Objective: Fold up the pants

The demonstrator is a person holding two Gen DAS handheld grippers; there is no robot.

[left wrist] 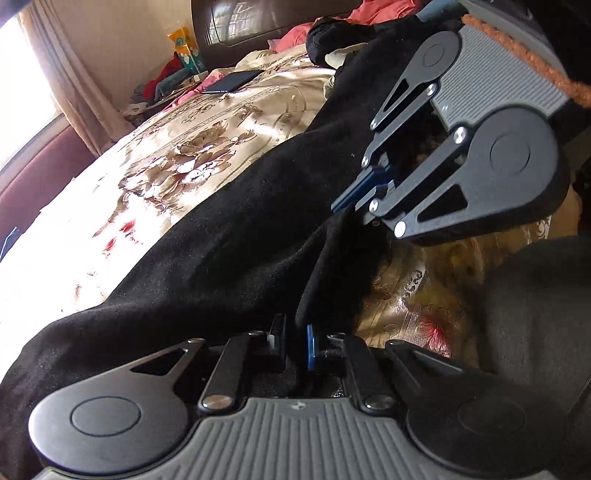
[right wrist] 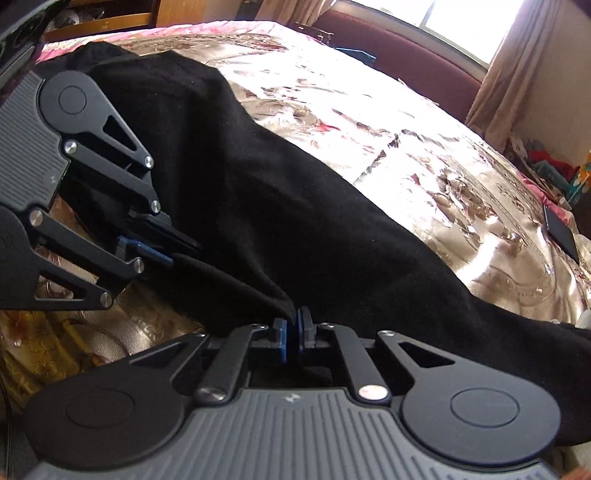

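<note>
Both tongs, left gripper (left wrist: 295, 341) and right gripper (right wrist: 292, 334), pinch 1 near edge of the black pants (left wrist: 221, 229), whose long axis runs away ahead across the bedspread (right wrist: 406, 140).

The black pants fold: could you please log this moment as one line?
step: grasp edge | left gripper: shut on black pants | right gripper: shut on black pants | pants: spread on floral bedspread

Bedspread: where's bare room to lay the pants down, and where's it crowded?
Free: the wide sunlit stretch of bedspread between the black pants and the maroon bed edge. Crowded: the phone and clothes pile by the curtain, pink bedding at the headboard, and the near edge, where the left gripper and right gripper pinch the pants.
</note>
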